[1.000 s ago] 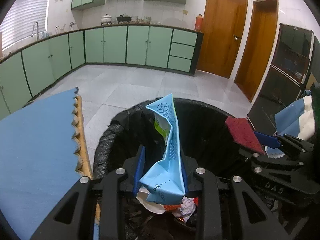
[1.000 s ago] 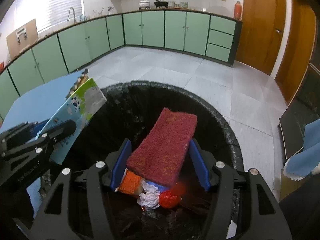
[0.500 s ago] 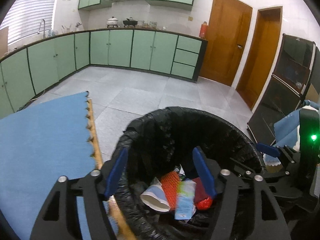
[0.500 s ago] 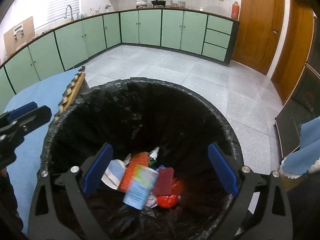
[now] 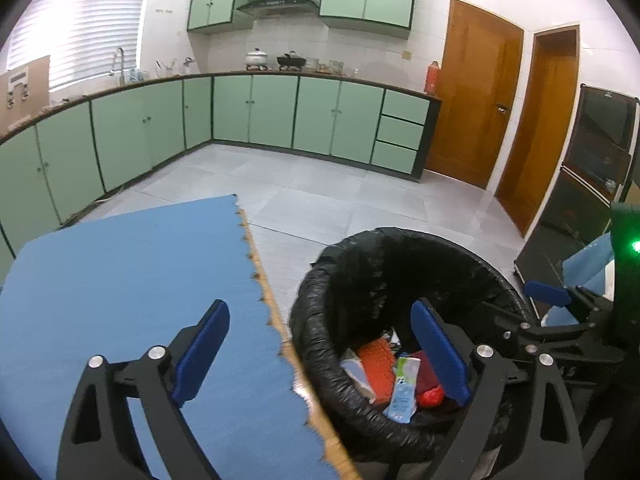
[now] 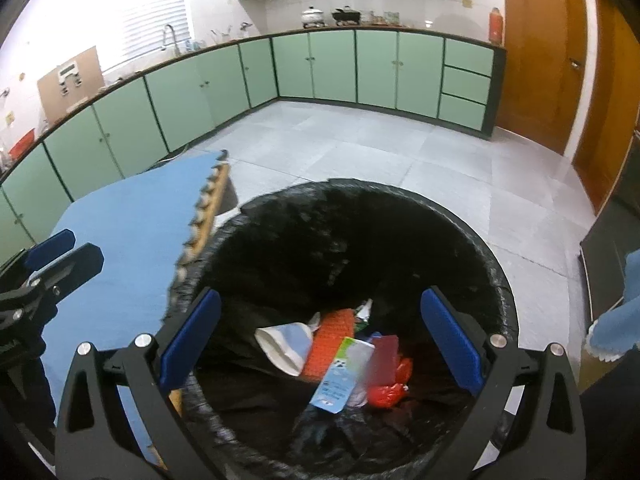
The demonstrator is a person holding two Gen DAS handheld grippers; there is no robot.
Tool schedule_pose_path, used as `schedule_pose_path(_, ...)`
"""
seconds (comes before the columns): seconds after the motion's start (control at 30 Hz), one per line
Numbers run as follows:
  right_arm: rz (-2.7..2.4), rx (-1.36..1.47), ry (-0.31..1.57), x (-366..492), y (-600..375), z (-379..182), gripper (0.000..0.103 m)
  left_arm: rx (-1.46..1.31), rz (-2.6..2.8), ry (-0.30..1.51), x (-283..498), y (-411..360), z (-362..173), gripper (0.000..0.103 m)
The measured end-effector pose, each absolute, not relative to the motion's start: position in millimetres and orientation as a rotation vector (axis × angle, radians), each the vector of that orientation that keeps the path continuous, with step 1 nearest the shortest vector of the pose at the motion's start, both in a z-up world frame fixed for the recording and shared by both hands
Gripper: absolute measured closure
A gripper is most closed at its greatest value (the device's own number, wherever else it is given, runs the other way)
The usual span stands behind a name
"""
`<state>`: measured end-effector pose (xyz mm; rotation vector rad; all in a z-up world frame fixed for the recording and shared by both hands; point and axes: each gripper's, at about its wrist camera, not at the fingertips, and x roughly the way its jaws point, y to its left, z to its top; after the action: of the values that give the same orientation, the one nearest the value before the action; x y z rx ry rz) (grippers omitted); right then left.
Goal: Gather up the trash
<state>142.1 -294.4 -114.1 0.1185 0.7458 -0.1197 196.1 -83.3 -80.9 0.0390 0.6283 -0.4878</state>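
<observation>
Drop confirmed: left gripper [image 5: 320, 356] and right gripper [image 6: 320, 340] have just been opening; both now gape with nothing between the pads. Blue carton [image 6: 342, 376] and dark red pad [image 6: 384, 358], slightly blurred, now lie in the bin [image 6: 460, 232]. Both hands free for further trash.

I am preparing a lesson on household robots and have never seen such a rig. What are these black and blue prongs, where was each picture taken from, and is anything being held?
No robot here: a person holds a two-finger gripper in each hand, each with a camera looking along its fingers. One picture is from the left gripper, one from the right gripper. Both stand open and hold nothing; their jaws have just been opening. Below is a bin with a black liner holding a blue carton, a dark red pad and other rubbish. Beside it lies a blue mat.
</observation>
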Motion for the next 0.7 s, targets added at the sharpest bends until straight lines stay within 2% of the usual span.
schedule_pose_path(0.33, -0.023, 0.108, 0.693, 122.4, -258.4, -75.9, 0.005, 0.011, -0.421, 0.596, 171.1, -44.0, -58.1, 0.007)
schedule_pose_path(0.7, 0.042, 0.062, 0.620, 97.0, -223.7, -30.9, 0.005, -0.023, -0.374, 0.565, 146.7, -13.7, -33.5, 0.006)
